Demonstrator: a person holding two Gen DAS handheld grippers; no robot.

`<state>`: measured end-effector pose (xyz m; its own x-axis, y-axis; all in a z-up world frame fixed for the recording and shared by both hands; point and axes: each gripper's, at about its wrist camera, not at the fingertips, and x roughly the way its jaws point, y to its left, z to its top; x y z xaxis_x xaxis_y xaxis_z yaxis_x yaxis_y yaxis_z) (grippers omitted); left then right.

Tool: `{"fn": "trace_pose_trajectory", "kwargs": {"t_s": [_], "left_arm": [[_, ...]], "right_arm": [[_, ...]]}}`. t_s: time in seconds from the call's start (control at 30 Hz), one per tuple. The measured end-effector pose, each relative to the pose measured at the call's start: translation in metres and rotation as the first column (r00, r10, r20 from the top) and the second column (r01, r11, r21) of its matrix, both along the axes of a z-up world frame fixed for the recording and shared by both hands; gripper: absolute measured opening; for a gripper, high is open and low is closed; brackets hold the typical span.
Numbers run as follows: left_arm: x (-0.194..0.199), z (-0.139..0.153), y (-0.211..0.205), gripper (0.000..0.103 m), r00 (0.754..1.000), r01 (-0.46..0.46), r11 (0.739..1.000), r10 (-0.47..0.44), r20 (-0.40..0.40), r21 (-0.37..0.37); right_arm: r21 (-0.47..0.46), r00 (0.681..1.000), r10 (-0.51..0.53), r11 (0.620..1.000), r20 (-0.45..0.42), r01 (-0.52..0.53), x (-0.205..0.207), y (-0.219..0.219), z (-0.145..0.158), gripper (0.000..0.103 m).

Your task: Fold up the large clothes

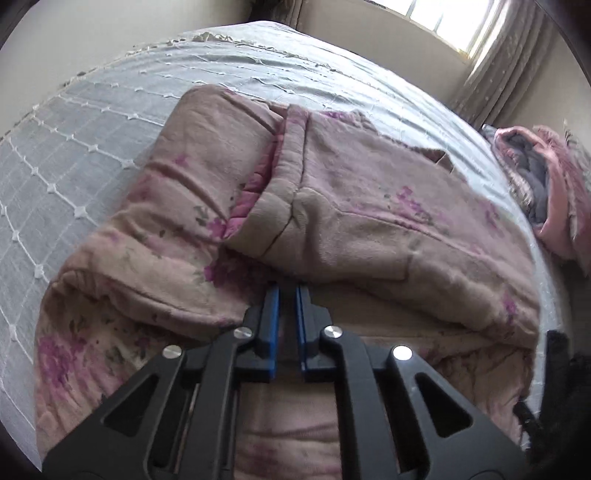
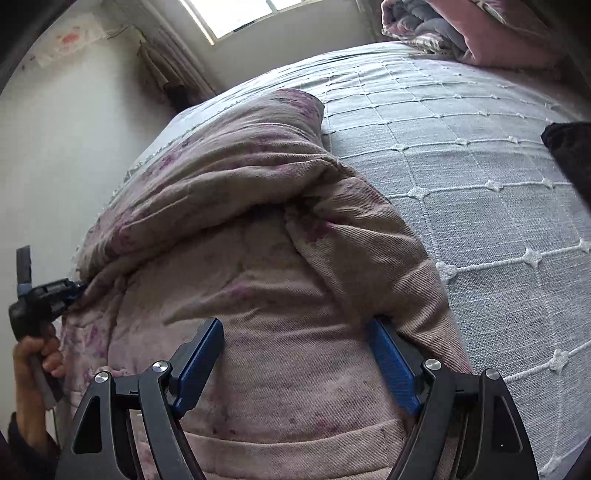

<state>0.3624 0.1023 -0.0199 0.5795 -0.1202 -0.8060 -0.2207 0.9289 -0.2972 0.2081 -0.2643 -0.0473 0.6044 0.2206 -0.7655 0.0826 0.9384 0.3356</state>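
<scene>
**Left claw pinched at the hem, right claw wide over the padded garment**

Left wrist view: the left gripper (image 1: pixel 287 291) has its blue pads drawn narrow, with only a slim gap showing, and its tips are buried at the near edge of the floral padded coat (image 1: pixel 332 206). The coat lies spread across the grey-blue bedspread (image 1: pixel 74 155), front open so the pink lining (image 1: pixel 255 188) shows. Fabric appears to be caught between the tips, though the fold hides the contact itself, so I cannot be sure how much cloth is in the pinch. To do this step well, the pinch should take the full thick edge, not just the outer shell, before any lift.

Right wrist view: the right gripper (image 2: pixel 295 332) stands wide open, its fingers (image 2: pixel 201 354) straddling a broad band of the coat (image 2: pixel 258 221) without pressing on it. The left gripper (image 2: pixel 55 291) shows at the far left, held by a hand (image 2: pixel 37 354), nipped onto the coat's edge. The right claw likely needs to close on the hem level with the left, so that both corners rise together and the fold lands square.

Around: a pile of pink and grey clothing (image 2: pixel 461 29) sits at the bed's far corner, well apart from the coat. A dark object (image 2: pixel 569 155) intrudes at the right edge. The bunched sleeve ridge (image 2: pixel 332 206) may hinder a flat fold.
</scene>
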Motion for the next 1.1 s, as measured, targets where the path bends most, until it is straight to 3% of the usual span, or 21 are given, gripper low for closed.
{"fn": "trace_pose_trajectory", "kwargs": {"t_s": [0.07,0.13,0.17,0.2,0.27,0.3,0.43,0.6,0.73,0.77,0.8,0.83,0.93,1.03,1.07,1.1], "left_arm": [[-0.016,0.014,0.012,0.01,1.0,0.002,0.997,0.0,0.031,-0.079],[-0.028,0.026,0.018,0.011,0.999,0.009,0.998,-0.007,0.043,-0.064],[-0.031,0.03,0.022,0.023,0.999,0.012,0.998,-0.01,0.036,-0.058],[-0.032,0.032,0.024,0.042,1.0,0.007,0.998,-0.005,0.027,-0.061],[-0.029,0.035,0.032,0.062,1.0,-0.026,0.998,0.026,0.005,-0.059],[-0.026,0.036,0.035,0.063,0.999,-0.04,0.997,0.04,0.002,-0.063],[-0.004,0.029,0.033,0.063,0.997,-0.066,0.995,0.063,-0.043,-0.077],[0.034,0.022,0.011,0.063,0.998,-0.051,0.999,0.051,-0.031,-0.001],[0.066,0.004,0.0,0.063,0.994,-0.069,0.996,0.073,-0.075,0.049],[0.068,0.003,-0.004,0.049,0.996,-0.064,0.995,0.069,-0.064,0.073],[0.068,0.003,-0.006,0.026,0.995,-0.077,0.992,0.082,-0.054,0.097],[0.065,0.005,-0.005,0.018,0.995,-0.085,0.994,0.088,-0.04,0.072],[0.046,0.03,0.001,0.014,0.995,-0.093,0.995,0.093,0.035,0.021],[0.008,0.064,0.018,0.012,0.984,-0.109,0.991,0.117,0.131,-0.072],[0.0,0.068,0.019,0.012,0.983,-0.109,0.992,0.118,0.143,-0.068],[-0.004,0.066,0.016,0.011,0.984,-0.105,0.994,0.105,0.145,-0.011]], "right_arm": [[-0.008,1.0,0.0,1.0,0.002,0.0,-0.001,0.001,0.001,0.082],[-0.002,1.0,-0.009,1.0,0.002,0.009,-0.002,0.001,0.001,0.082],[-0.002,1.0,-0.019,1.0,0.001,0.019,-0.003,0.003,0.001,0.082],[-0.003,1.0,-0.031,1.0,-0.002,0.031,-0.007,0.005,0.002,0.082],[-0.006,0.999,-0.051,0.999,-0.006,0.051,-0.014,0.009,0.002,0.083],[-0.021,0.998,-0.054,0.998,-0.01,0.054,-0.015,0.014,0.002,0.083],[-0.079,0.999,-0.035,0.996,-0.005,0.035,-0.012,0.021,-0.002,0.088],[-0.088,1.0,-0.013,0.996,0.006,0.013,-0.004,0.027,-0.005,0.097],[-0.165,1.0,0.006,0.986,0.001,-0.006,0.005,0.041,-0.008,0.103],[-0.18,1.0,0.008,0.984,-0.001,-0.008,0.008,0.043,-0.009,0.103],[-0.184,1.0,0.011,0.983,-0.002,-0.011,0.01,0.044,-0.009,0.103],[-0.177,1.0,0.016,0.984,0.0,-0.016,0.012,0.043,-0.009,0.103],[-0.138,1.0,0.018,0.99,0.01,-0.016,0.015,0.037,-0.009,0.103],[-0.161,1.0,0.018,0.987,0.009,-0.016,0.016,0.041,-0.009,0.103],[-0.168,1.0,0.018,0.986,0.008,-0.017,0.016,0.041,-0.009,0.103],[-0.172,1.0,0.018,0.985,0.006,-0.017,0.016,0.041,-0.009,0.103]]}}
